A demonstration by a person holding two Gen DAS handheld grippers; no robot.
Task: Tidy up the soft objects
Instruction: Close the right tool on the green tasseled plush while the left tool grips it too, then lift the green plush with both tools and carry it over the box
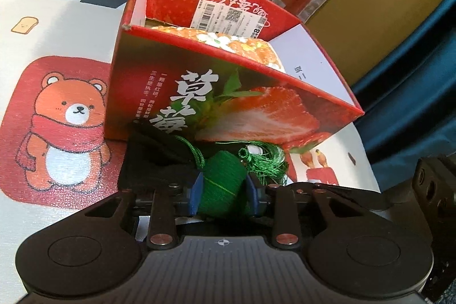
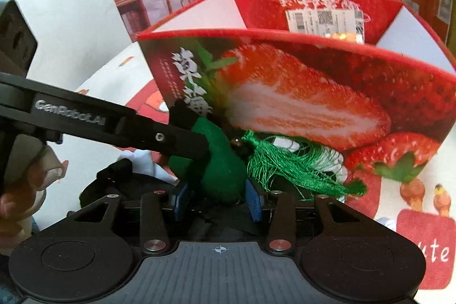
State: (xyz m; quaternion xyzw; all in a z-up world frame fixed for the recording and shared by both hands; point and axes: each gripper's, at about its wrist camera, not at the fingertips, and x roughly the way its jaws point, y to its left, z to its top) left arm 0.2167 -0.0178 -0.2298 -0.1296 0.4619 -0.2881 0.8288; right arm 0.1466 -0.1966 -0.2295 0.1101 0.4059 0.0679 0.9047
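A green fabric sachet (image 1: 223, 181) with a green cord and a green tassel (image 1: 263, 160) sits between the blue pads of my left gripper (image 1: 225, 191), which is shut on it. In the right wrist view the same sachet (image 2: 221, 177) lies between the blue pads of my right gripper (image 2: 216, 200), which closes on its lower part, with the tassel (image 2: 296, 167) spread to the right. The left gripper's black finger (image 2: 128, 127) reaches in from the left onto the sachet. A black soft item (image 1: 151, 158) lies under it.
An open red strawberry-printed box (image 1: 228, 93) stands just behind the sachet, also in the right wrist view (image 2: 299, 93); an orange floral soft item (image 1: 236, 43) lies inside. A white table mat (image 1: 57, 33) with a bear print covers the table. A teal cloth (image 1: 413, 104) is at the right.
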